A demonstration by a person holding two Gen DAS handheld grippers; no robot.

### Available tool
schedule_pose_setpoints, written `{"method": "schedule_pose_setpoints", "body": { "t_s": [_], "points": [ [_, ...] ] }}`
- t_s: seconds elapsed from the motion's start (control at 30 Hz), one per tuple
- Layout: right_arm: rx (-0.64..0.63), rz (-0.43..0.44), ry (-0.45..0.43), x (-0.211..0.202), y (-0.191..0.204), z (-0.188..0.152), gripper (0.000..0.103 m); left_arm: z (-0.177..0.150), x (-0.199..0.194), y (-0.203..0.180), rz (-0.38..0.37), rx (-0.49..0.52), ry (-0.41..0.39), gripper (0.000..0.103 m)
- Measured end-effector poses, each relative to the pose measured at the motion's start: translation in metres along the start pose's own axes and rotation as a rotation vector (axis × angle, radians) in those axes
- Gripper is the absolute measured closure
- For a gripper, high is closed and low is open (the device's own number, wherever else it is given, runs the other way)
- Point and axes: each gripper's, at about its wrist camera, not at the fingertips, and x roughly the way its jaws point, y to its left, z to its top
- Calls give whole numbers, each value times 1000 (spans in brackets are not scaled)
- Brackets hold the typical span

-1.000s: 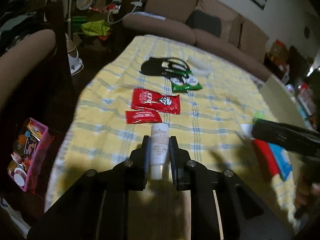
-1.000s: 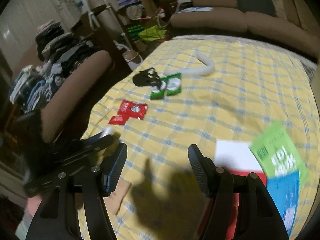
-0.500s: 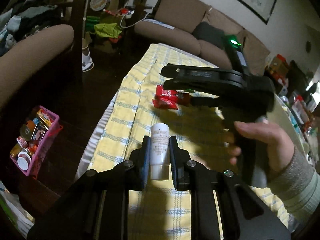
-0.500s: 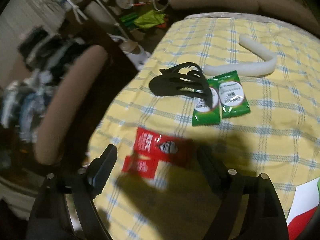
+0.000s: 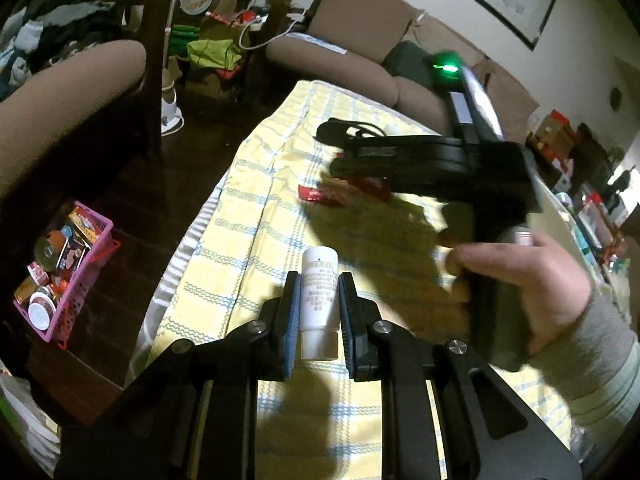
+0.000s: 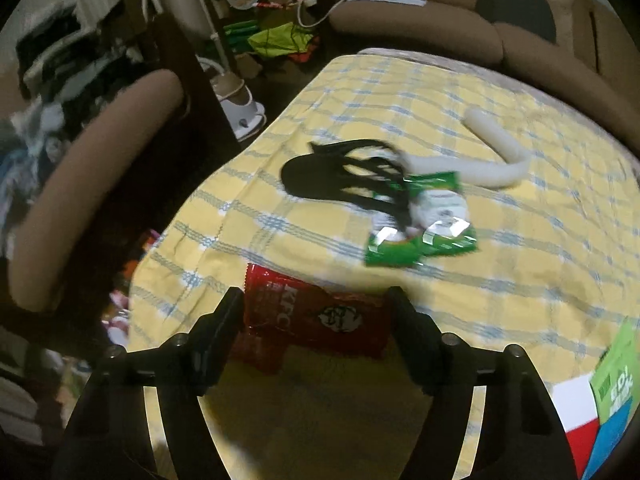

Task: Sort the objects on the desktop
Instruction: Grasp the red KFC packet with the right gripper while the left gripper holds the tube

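White plastic tube [image 5: 319, 296] sits clamped in the left gripper [image 5: 319, 312] above the yellow checked cloth [image 5: 256, 240], while the right gripper [image 6: 316, 320], jaws just narrowing yet unclenched, straddles the red KFC sachet [image 6: 316, 316].

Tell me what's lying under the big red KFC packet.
A smaller red packet pokes out beneath the big red KFC packet, at its near left corner, on the yellow checked cloth. Its remainder is covered.
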Motion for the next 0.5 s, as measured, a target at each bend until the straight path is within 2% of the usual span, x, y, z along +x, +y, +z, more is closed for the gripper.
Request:
{"method": "schedule_pose_setpoints", "body": {
  "t_s": [0.17, 0.3, 0.4, 0.5],
  "points": [
    [43, 97, -3, -63, -32, -10, 29, 12, -17, -34, -17, 51, -1, 86],
    [69, 131, -48, -142, -81, -23, 29, 27, -28, -99, -84, 132, 6, 86],
    [95, 107, -94, -200, -127, -24, 29, 39, -25, -173, -170, 206, 25, 86],
    [127, 43, -110, -244, -178, -25, 29, 50, -13, -235, -238, 247, 46, 86]
  ]
}}
